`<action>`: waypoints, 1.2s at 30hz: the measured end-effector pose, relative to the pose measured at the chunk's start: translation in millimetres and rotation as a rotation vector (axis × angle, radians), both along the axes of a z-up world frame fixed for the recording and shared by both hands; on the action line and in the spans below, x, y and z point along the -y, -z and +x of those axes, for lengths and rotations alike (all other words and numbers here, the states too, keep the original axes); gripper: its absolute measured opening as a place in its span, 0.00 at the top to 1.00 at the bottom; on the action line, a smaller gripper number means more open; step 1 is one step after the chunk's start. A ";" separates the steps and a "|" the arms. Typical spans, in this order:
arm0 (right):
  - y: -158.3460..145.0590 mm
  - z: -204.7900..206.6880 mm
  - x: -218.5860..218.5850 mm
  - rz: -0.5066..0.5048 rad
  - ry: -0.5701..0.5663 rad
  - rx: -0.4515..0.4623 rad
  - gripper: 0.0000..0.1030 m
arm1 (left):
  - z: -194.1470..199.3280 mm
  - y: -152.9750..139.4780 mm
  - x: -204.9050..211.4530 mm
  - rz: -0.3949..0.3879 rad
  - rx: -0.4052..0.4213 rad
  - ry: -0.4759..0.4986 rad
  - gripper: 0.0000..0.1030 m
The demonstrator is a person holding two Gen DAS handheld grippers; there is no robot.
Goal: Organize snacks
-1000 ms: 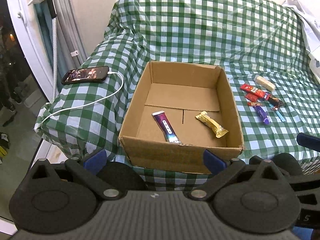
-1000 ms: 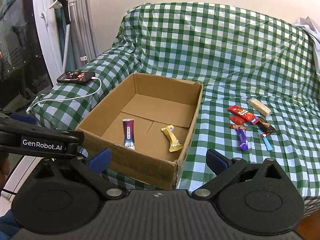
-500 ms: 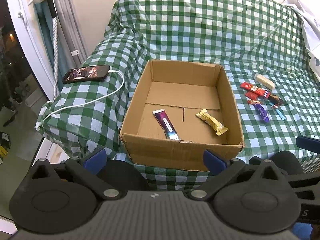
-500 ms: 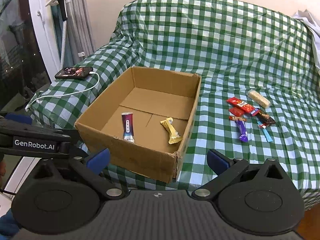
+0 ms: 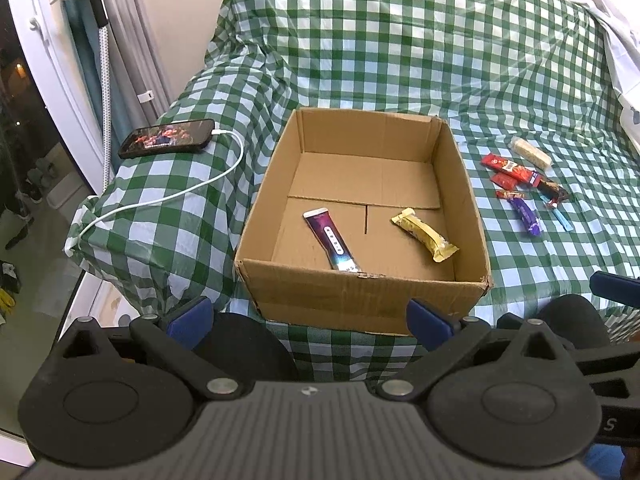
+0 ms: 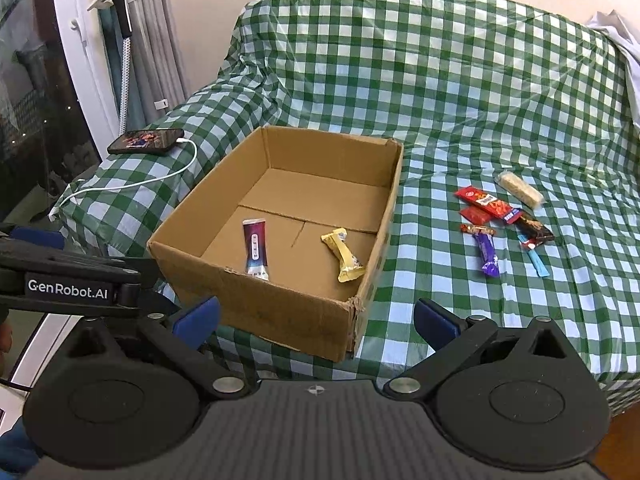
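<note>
Snacks: loose cluster (image 6: 500, 224) on green checked cloth (image 6: 440, 80), at 3 o'clock of cardboard box (image 6: 374, 256). Box holds purple-red sachet (image 6: 256, 249) and yellow bar (image 6: 343, 255), lying apart. Left gripper (image 5: 308, 320): fingers spread, holding nothing, short of the box's near wall. Right gripper (image 6: 316, 320): likewise spread, holding nothing. Phone (image 5: 167, 143) on cable, 10 o'clock of box.

Ahead of the blue fingertips (image 5: 188, 318), a brown box (image 5: 362, 300) sits on a green-and-white checked cloth (image 5: 400, 48). Inside it lie a purple-and-white packet (image 5: 330, 239) and a yellow bar (image 5: 425, 234). Right of the fingers lie red (image 6: 482, 200), purple (image 6: 487, 254), pale (image 6: 520, 189) and light blue (image 6: 536, 263) snacks.
</note>
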State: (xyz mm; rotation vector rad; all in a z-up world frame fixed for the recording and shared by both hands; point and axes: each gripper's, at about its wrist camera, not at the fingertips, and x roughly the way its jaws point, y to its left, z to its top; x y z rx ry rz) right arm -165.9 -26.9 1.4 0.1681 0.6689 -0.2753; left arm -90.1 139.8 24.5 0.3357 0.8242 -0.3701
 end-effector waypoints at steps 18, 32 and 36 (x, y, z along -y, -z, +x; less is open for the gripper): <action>15.9 11.6 13.4 0.046 -0.001 -0.060 0.01 | 13.3 18.4 11.4 0.043 -0.060 -0.001 0.00; 26.8 18.0 20.4 0.084 0.000 -0.096 0.01 | 19.4 28.5 20.0 0.075 -0.088 0.003 0.00; 30.2 19.9 21.3 0.097 0.000 -0.109 0.01 | 20.2 31.4 20.7 0.078 -0.097 0.003 0.00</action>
